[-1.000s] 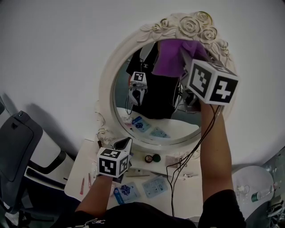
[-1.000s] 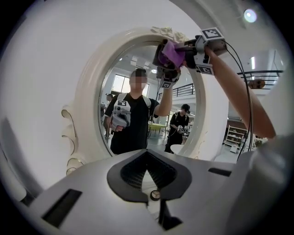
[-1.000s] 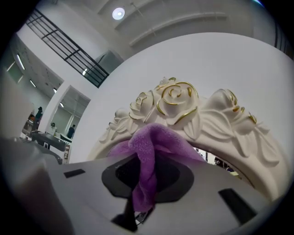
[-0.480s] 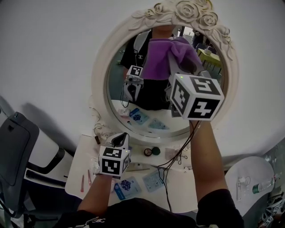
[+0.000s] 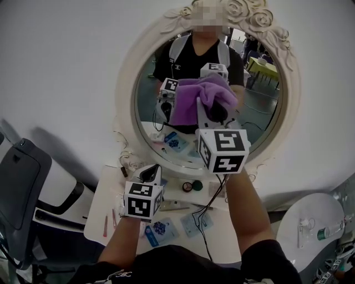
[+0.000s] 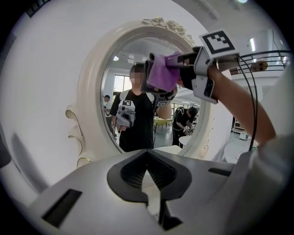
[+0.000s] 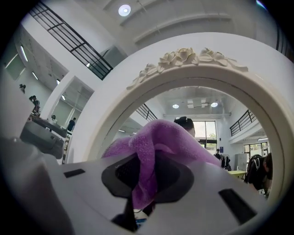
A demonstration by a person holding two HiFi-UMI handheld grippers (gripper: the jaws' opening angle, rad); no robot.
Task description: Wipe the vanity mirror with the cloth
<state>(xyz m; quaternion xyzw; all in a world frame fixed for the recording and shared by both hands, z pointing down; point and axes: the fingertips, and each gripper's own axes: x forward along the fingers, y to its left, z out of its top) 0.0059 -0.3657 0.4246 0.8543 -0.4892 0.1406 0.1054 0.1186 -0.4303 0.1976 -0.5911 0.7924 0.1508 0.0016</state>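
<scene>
The left gripper [image 5: 151, 176], jaws pressed together on nothing, could knock the small clutter on the vanity top [image 5: 102, 206], since its forearm reaches forward low over it, below the vanity mirror [image 5: 266, 105]. At mid-glass the purple cloth [image 5: 201, 95] is pinched by the right gripper [image 7: 143, 181] on a raised, outstretched arm. Only a fold looks clamped, so a hard drag might tug it free or let bare jaw tips scrape the glass.

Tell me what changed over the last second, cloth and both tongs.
The right tongs, shut on the purple cloth, swept down the mirror, from just under the carved roses at the top to about mid-glass. Nothing was picked up or let go. The left tongs stayed shut and empty, low over the vanity top.
</scene>
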